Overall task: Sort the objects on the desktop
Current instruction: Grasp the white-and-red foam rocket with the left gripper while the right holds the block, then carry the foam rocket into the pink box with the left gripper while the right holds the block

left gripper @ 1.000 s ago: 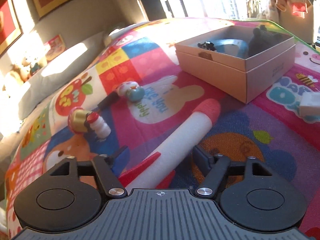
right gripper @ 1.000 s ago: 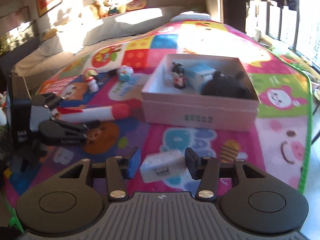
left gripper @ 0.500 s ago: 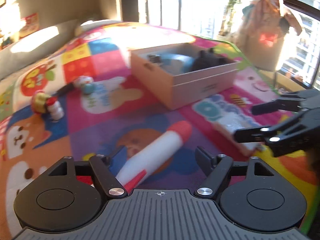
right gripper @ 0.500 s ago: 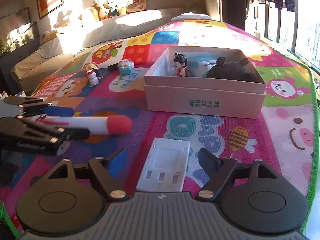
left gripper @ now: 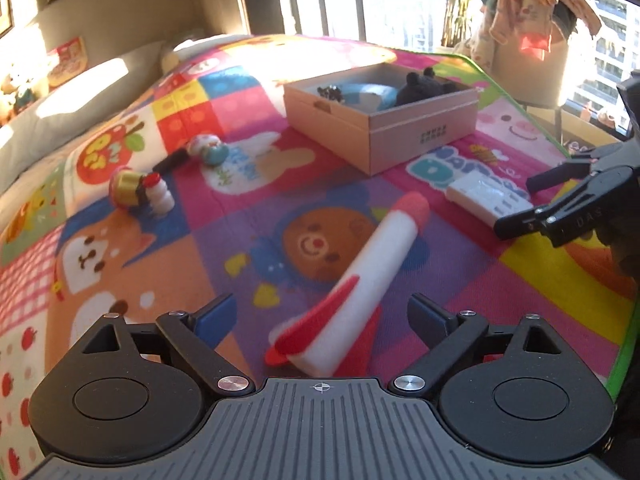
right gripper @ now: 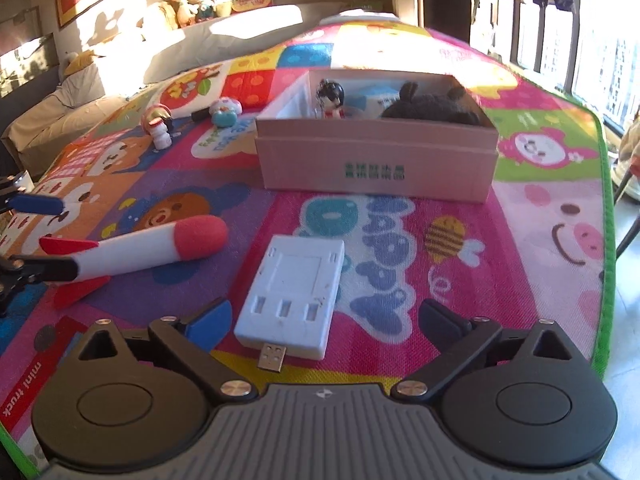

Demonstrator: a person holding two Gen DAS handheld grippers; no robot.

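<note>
Left gripper (left gripper: 320,316): jaws opening, nearly full spread, pinching nothing. The foam rocket (left gripper: 356,276) lies on the play mat (left gripper: 224,216) with its finned tail between the open fingers and its red nose pointing ahead and to the right. Pads clear of the foam. The tool tilts steeply down toward the mat.

Right gripper (right gripper: 326,318): jaws opening, wide, empty. The white charger (right gripper: 294,294) lies flat between and just ahead of the fingers, plug end nearest the tool. Same steep downward tilt.

The pink box (right gripper: 376,168), already holding a figurine, a dark plush and a blue item, sits well ahead of both.

Judgement: both items look like pick candidates. Centre each jaw over the body, lower until the pads straddle it, close across the narrow width; squeeze the foam gently.
</note>
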